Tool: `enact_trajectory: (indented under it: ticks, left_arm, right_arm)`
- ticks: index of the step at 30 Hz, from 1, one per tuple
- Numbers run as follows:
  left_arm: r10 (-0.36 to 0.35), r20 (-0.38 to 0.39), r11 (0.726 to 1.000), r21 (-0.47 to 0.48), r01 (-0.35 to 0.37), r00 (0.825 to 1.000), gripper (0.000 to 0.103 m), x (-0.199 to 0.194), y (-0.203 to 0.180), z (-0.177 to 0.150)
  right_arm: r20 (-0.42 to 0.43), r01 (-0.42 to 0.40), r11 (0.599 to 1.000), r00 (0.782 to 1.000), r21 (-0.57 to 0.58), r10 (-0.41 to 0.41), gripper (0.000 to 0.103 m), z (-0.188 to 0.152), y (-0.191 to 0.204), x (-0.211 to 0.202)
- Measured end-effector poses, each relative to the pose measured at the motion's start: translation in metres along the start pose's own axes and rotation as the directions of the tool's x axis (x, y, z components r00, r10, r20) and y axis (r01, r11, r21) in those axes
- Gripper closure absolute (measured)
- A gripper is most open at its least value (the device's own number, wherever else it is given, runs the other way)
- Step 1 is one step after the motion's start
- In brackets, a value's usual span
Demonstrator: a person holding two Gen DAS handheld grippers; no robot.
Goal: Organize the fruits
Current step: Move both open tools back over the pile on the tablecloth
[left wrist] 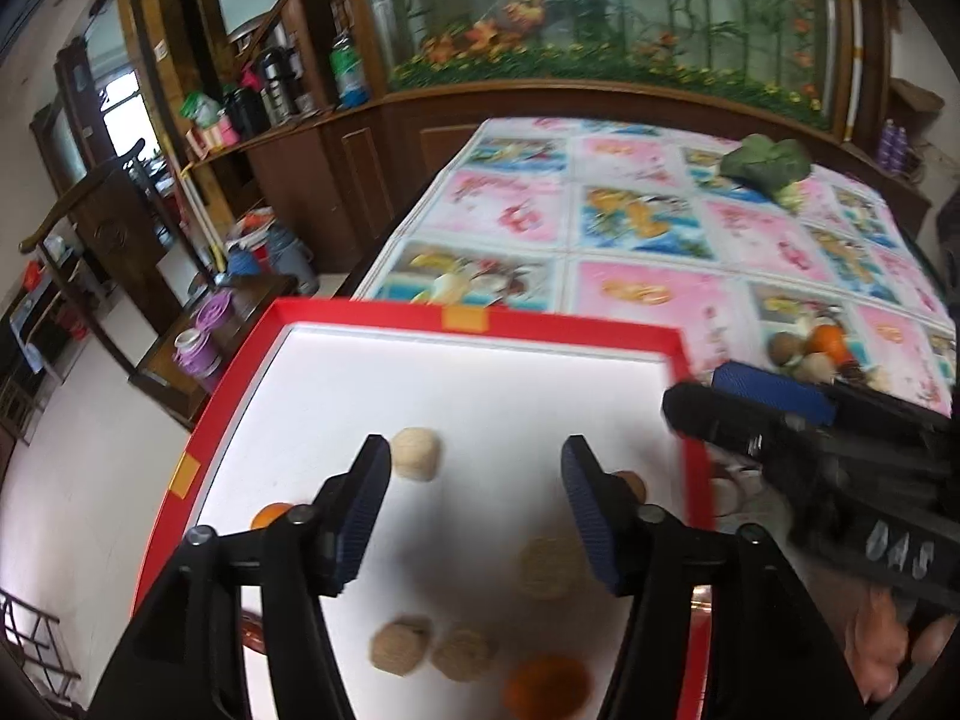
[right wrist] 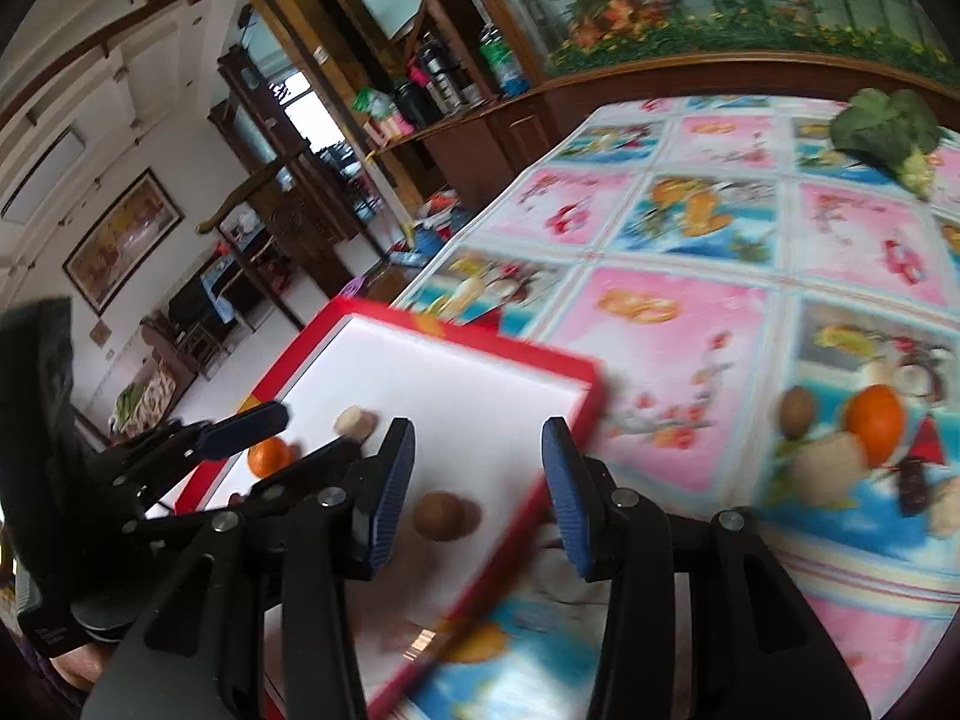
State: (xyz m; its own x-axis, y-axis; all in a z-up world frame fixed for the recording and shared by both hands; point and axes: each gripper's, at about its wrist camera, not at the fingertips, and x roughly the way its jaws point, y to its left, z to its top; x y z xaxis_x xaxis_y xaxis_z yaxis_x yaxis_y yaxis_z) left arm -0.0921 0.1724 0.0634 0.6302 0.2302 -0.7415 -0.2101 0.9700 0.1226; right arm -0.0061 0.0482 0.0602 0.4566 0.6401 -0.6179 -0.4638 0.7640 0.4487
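Mid-sort, both fingers spread wide and empty over red tray (left wrist: pixel 684 354); next, reaching lower-right orange (right wrist: pixel 874 423) on worktop (right wrist: pixel 672 324).

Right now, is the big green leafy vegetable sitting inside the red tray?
No, the leafy vegetable lies on the tablecloth at the far end, well apart from the red tray.

The left gripper (left wrist: pixel 474 480) hangs with fingers (left wrist: pixel 366 504) spread wide over the red tray (left wrist: pixel 540 327), empty, above scattered fruits (left wrist: pixel 414 453).
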Motion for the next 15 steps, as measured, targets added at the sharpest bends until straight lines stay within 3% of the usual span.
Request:
enact_trajectory:
  ticks: [10,15]
  left_arm:
    - [-0.08,0.012,0.99,0.119,0.078,0.997,0.042,-0.016,-0.052,0.0]
    - [-0.126,0.006,0.978,0.17,0.124,0.992,0.042,-0.021,-0.076,-0.004]
  right_arm:
    - [0.09,0.121,0.987,0.987,0.106,-0.131,0.057,0.006,-0.099,-0.08]
    - [0.003,0.051,0.994,0.999,0.094,-0.052,0.057,-0.002,-0.116,-0.084]
